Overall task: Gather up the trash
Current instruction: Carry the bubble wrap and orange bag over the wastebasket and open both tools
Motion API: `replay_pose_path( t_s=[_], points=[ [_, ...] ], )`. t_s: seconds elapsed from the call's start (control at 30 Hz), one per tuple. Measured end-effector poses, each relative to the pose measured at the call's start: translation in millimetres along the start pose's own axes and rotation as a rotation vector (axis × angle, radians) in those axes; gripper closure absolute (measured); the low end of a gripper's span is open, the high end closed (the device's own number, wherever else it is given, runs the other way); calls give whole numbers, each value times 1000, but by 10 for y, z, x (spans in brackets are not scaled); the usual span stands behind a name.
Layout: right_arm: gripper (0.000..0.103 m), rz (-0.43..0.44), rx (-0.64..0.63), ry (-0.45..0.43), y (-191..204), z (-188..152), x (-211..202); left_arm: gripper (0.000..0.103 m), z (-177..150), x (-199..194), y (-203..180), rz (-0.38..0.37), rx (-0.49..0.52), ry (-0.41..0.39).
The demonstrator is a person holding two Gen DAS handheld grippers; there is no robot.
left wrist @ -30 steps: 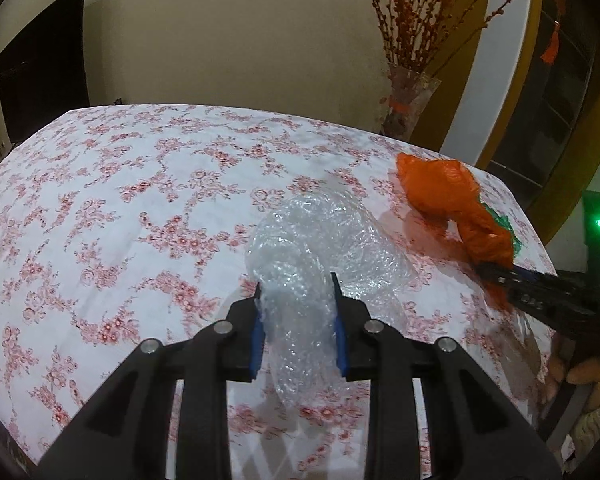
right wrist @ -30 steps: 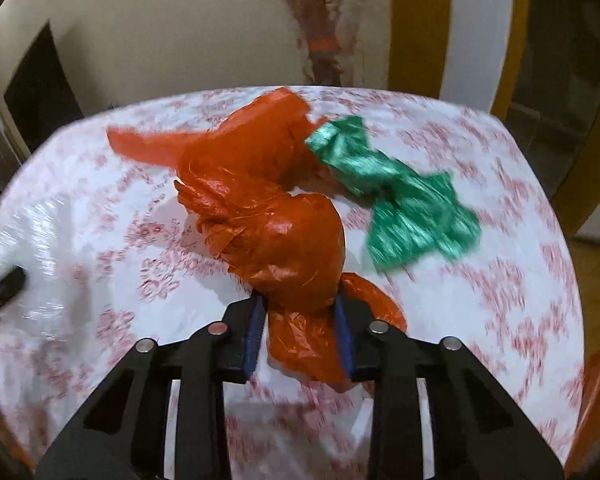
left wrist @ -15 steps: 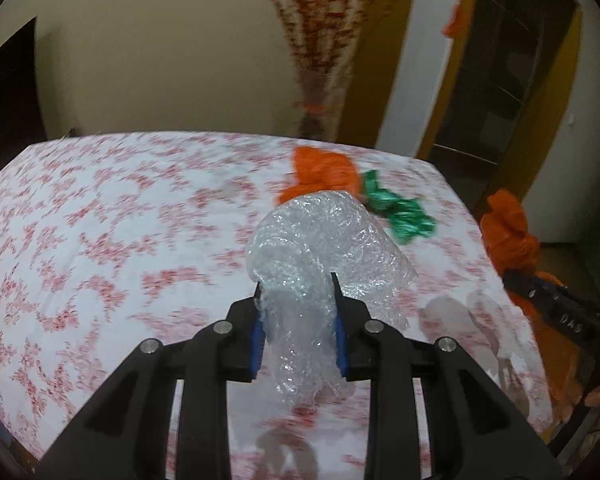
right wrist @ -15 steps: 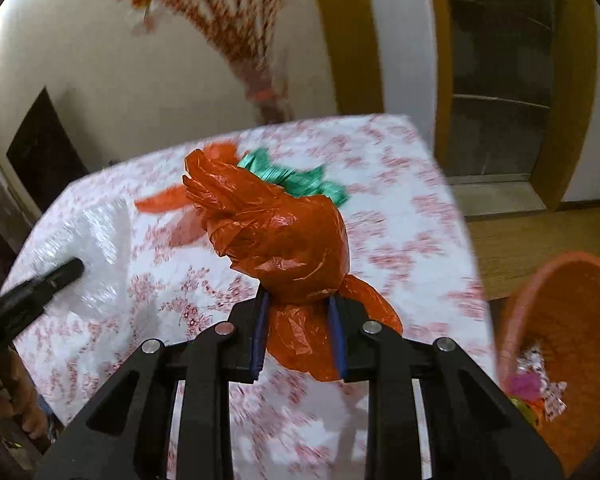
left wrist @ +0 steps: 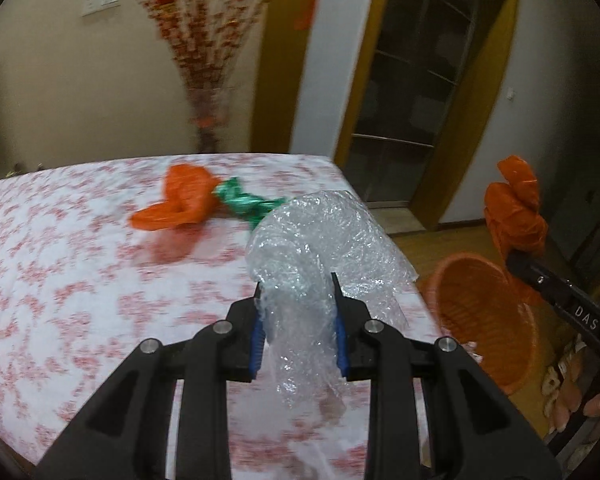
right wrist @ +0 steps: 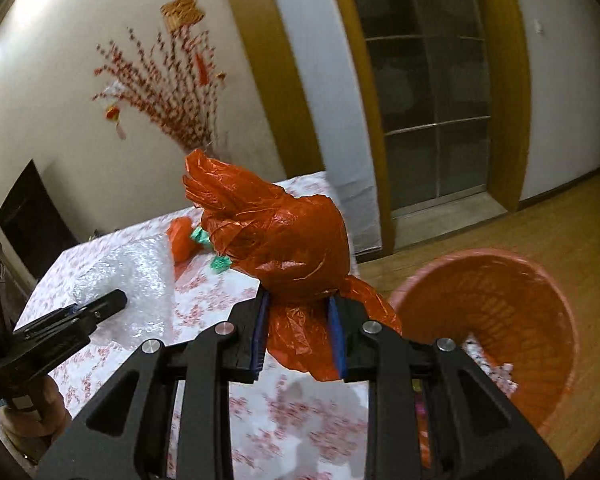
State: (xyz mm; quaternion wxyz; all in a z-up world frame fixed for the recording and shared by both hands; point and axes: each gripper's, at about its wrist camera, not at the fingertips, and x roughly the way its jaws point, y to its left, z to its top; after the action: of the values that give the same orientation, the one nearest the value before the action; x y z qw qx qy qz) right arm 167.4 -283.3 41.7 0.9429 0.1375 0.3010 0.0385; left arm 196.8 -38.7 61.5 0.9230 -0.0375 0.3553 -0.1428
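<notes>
My left gripper [left wrist: 298, 320] is shut on a wad of clear bubble wrap [left wrist: 324, 240] and holds it above the table's right edge. My right gripper [right wrist: 298, 332] is shut on a crumpled orange plastic bag [right wrist: 276, 232] and holds it in the air beside the table; bag [left wrist: 516, 208] and gripper also show in the left wrist view. An orange waste basket [right wrist: 496, 304] stands on the floor to the right, with some trash inside; it shows in the left wrist view [left wrist: 484, 312] too. A second orange bag [left wrist: 180, 200] and a green wrapper [left wrist: 244, 200] lie on the table.
The table [left wrist: 60, 260] has a white cloth with red flowers. A vase of red branches [left wrist: 204, 120] stands at its far edge. A yellow-framed glass door [right wrist: 432, 100] and wooden floor [right wrist: 540, 228] lie beyond the basket.
Both grippers have swung right, away from the table centre towards the basket, each still holding its load. The orange bag has been lifted off the table.
</notes>
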Motion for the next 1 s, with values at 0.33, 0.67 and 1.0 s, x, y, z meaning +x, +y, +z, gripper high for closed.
replay_pose_path(
  t_s=[0.33,0.67,1.0],
  points=[
    [78,-78,90,-81,-595,-14,-450,75,-21,66,-804,-106,92,14],
    [78,-134,189,-105,-1067,-65,-571,75,-62,244,-1391,-189,144,48],
    [78,-160,247,-117,-1374,-109,-601,75,-151,475,-1841,-261,194,87]
  ],
)
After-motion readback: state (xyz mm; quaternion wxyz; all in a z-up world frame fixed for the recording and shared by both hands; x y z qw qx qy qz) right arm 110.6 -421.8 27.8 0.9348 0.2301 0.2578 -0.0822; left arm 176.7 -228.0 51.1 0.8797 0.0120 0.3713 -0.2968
